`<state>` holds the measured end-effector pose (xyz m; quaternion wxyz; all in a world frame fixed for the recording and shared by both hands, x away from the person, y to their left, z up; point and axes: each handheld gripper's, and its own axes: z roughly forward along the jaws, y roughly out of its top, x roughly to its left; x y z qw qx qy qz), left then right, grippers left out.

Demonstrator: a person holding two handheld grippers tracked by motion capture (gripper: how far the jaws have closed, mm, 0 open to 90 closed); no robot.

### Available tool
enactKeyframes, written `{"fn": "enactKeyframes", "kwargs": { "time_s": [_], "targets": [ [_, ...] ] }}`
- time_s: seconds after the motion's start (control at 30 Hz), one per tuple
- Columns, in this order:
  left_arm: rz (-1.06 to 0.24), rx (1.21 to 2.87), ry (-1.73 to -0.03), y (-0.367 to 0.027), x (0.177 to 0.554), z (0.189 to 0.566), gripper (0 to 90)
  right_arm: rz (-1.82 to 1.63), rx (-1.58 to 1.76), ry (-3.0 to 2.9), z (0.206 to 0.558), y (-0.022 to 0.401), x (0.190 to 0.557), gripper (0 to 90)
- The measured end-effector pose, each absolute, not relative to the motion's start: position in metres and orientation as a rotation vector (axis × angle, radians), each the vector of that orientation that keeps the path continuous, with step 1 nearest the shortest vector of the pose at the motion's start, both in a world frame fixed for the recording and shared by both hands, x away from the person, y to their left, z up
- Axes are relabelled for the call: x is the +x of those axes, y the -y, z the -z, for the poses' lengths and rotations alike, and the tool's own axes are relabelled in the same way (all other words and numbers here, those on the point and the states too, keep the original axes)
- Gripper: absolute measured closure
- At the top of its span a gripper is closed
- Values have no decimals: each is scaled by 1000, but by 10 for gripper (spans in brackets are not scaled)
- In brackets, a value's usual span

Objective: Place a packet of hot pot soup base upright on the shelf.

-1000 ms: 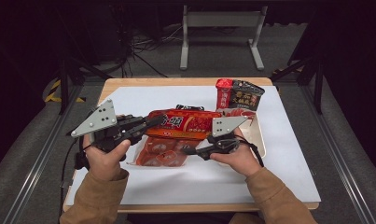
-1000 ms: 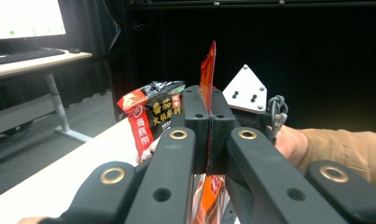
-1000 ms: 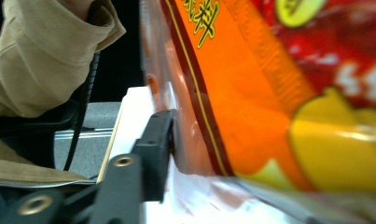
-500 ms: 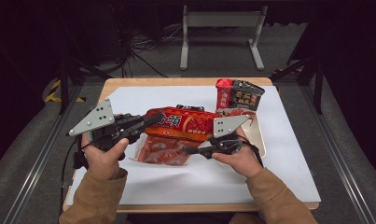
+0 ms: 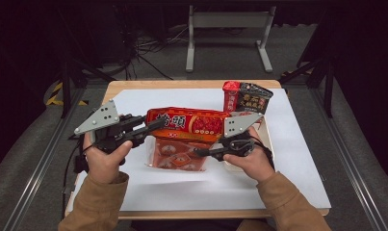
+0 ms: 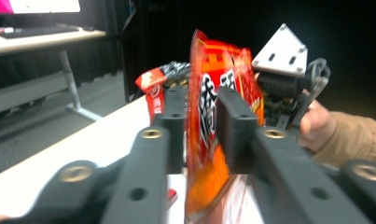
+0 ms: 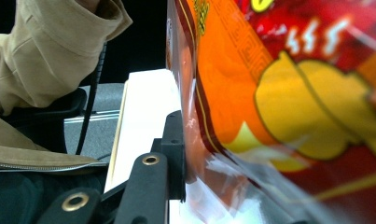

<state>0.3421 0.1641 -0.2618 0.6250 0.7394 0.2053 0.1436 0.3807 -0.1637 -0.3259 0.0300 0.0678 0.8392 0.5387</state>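
Gripper work at mid-worktop: the left gripper (image 5: 150, 126) has the end of a red-orange noodle multipack (image 5: 189, 124) between its jaws, which have just been opening — in the left gripper view the film (image 6: 209, 116) sits between the pads with slack showing, so that hold looks light at best. At about four o'clock from the pack, the right gripper (image 5: 201, 152) comes in low on the clear bottom edge; its own view puts one pad (image 7: 176, 154) against the wrapper (image 7: 279, 93), the other pad hidden, and its jaws have been closing a little onto the film. The pack hangs just above the white sheet on the worktop (image 5: 297, 144), with two dark snack bags (image 5: 244, 97) at one o'clock. The risk, by this reading — thin, slippery film. If the left end lets go before the right has a full bite, the pack would likely sag, swing or drop; a hard pull on the clear edge could tear it.
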Motion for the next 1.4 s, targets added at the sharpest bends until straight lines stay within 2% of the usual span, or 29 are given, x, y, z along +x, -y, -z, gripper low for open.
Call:
{"fn": "enactKeyframes", "kwargs": {
  "time_s": [0.03,0.13,0.17,0.27,0.43,0.67,0.87,1.2,1.4],
  "targets": [
    [-318,1720,-485,-164,345,263,566,-1655,229,-2585,322,168,382,704],
    [-307,1757,-506,-164,348,266,450,-1656,242,-2576,318,172,382,704],
    [-300,1781,-531,-164,350,267,450,-1656,247,-2569,315,174,382,704],
    [-324,1820,-566,-164,354,271,354,-1663,261,-2551,306,179,384,704],
    [-309,1847,-580,-166,360,276,286,-1627,300,-2525,291,188,387,703],
    [-361,1919,-646,-169,364,282,241,-1590,354,-2490,279,199,391,703],
    [-342,1963,-672,-173,373,293,189,-1569,396,-2463,270,209,393,703],
    [-331,2006,-748,-179,391,313,174,-1523,456,-2422,257,226,397,703],
    [-296,1966,-795,-188,401,324,169,-1489,499,-2386,252,239,398,703]
  ]
}}
